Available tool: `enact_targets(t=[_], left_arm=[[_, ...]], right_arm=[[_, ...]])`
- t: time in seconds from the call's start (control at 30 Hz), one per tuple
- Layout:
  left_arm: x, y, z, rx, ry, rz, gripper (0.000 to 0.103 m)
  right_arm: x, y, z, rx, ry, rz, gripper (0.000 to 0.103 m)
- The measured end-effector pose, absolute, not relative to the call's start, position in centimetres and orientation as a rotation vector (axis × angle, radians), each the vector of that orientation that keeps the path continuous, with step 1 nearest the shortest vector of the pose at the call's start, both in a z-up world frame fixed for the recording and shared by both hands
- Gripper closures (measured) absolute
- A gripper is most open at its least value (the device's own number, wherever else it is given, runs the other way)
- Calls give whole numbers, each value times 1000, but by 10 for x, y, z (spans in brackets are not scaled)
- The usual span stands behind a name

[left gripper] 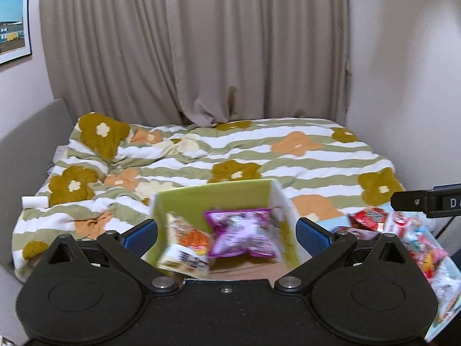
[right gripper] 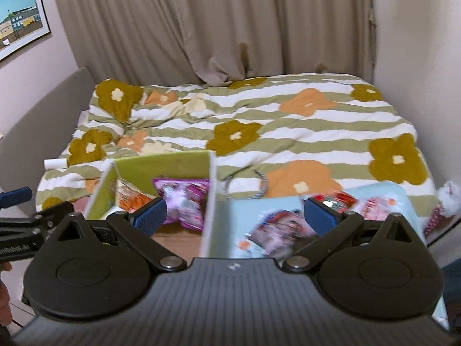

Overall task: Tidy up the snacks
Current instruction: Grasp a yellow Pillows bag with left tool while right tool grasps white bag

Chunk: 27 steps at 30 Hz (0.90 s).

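In the left wrist view, the left gripper (left gripper: 226, 232) hangs over a green box (left gripper: 213, 194) that stands at the near edge of the bed (left gripper: 288, 155). Its blue fingers (left gripper: 141, 236) are spread wide with nothing between them. Inside the box lie a purple snack bag (left gripper: 243, 235) and an orange-and-white packet (left gripper: 187, 245), the two touching. To the right a light blue box (left gripper: 445, 282) holds a heap of red and pink packets (left gripper: 403, 230). These are puffed foil or film bags, so they are probably light, soft and crinkly, with slick faces that could slide from the pads and contents that would crush under a hard squeeze. A crimped end seam or a corner looks like the safest place to pinch.

In the right wrist view, the right gripper (right gripper: 233, 216) is likewise spread and empty, poised over the white wall where the two boxes meet. Below it, a glossy pink-and-red packet (right gripper: 276, 230) lies flat in the light blue box, blurred. Lying flat it offers little to grip; its raised edge is probably the best hold. A looped cord (right gripper: 247, 184) rests on the bed just beyond.
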<state>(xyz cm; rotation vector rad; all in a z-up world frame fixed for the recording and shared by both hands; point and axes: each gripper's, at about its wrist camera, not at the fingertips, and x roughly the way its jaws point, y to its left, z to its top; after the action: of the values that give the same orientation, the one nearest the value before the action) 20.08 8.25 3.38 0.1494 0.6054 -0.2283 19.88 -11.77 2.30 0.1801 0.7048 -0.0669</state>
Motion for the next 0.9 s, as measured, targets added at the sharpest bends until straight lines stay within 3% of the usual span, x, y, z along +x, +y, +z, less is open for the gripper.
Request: enact_targets(t=[0.33, 0.9], left_arm=[[141, -27, 6, 183, 649, -321, 0], [100, -109, -130, 77, 973, -335, 0]], right_arm=[[122, -223, 1, 183, 757, -124, 0], [71, -323, -102, 195, 914, -77, 0]])
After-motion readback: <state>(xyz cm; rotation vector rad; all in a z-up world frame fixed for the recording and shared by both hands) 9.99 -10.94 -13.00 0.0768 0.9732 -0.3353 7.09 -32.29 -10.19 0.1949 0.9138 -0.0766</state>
